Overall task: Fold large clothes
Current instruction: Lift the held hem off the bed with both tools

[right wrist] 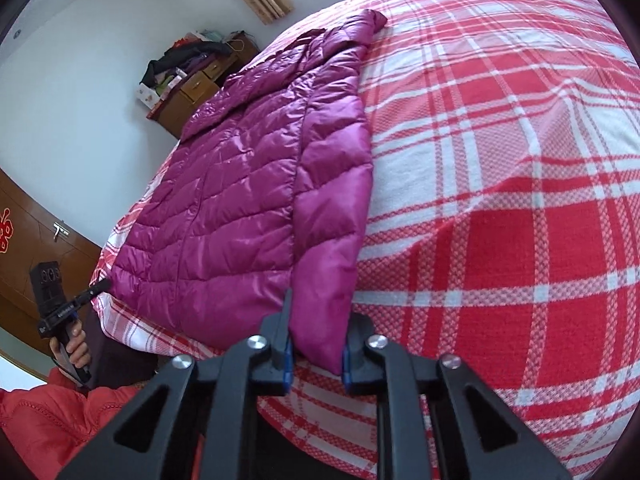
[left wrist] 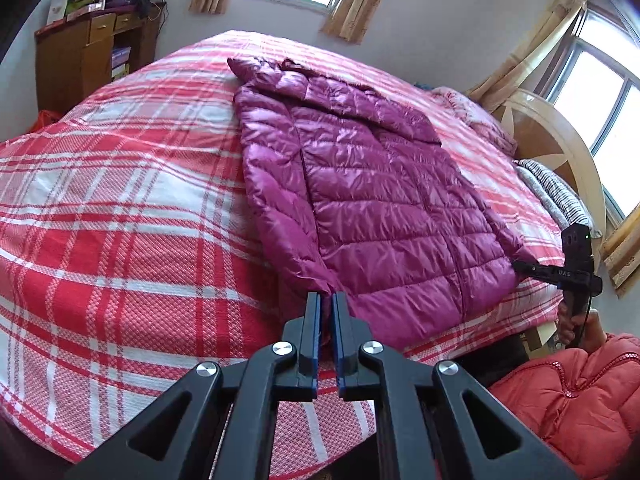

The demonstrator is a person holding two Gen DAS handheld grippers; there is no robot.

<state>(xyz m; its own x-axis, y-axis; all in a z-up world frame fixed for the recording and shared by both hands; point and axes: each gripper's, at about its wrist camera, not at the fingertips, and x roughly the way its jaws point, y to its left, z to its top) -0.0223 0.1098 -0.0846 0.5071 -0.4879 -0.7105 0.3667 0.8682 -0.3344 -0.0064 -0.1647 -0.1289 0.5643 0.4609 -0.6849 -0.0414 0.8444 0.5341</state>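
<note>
Barely begun, I'd say: the purple down jacket (left wrist: 372, 184) lies spread flat on the plaid bedspread (left wrist: 120, 216), hood toward the far side, no fold made yet. The left gripper (left wrist: 327, 300) is pinched shut on a hem corner. The right gripper (right wrist: 316, 344) straddles a sleeve cuff, jaws narrow; whether the pads actually press the cloth, I can't quite tell.

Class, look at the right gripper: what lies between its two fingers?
The purple jacket: its sleeve cuff sits between the right gripper's fingers, over the checked bedspread. The right wrist view shows it.
</note>
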